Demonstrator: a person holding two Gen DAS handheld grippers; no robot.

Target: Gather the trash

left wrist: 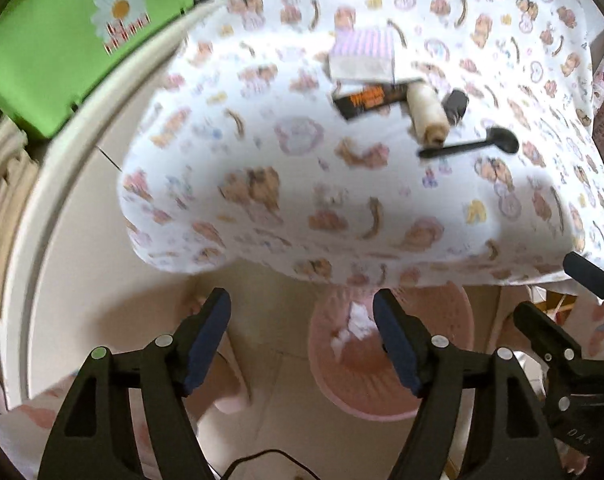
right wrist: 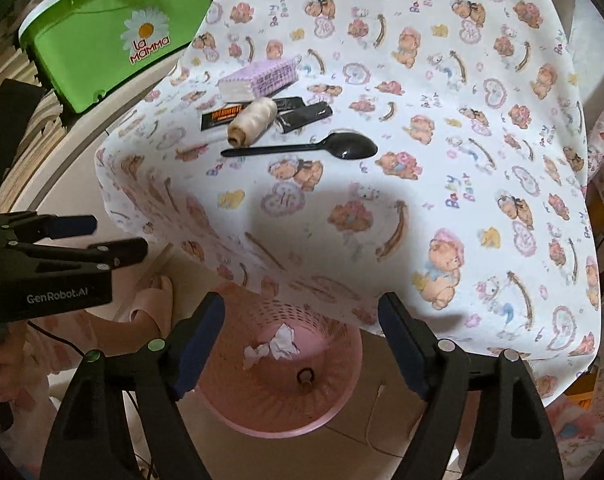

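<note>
Left gripper (left wrist: 302,336) and right gripper (right wrist: 302,340) both gape wide, empty, above the pink basket (right wrist: 334,412) on the floor under the table's near edge; crumpled tissues (right wrist: 282,344) lie inside it

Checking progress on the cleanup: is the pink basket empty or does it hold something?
Not empty. The pink basket on the floor holds crumpled white paper and a small dark ring-shaped item.
</note>
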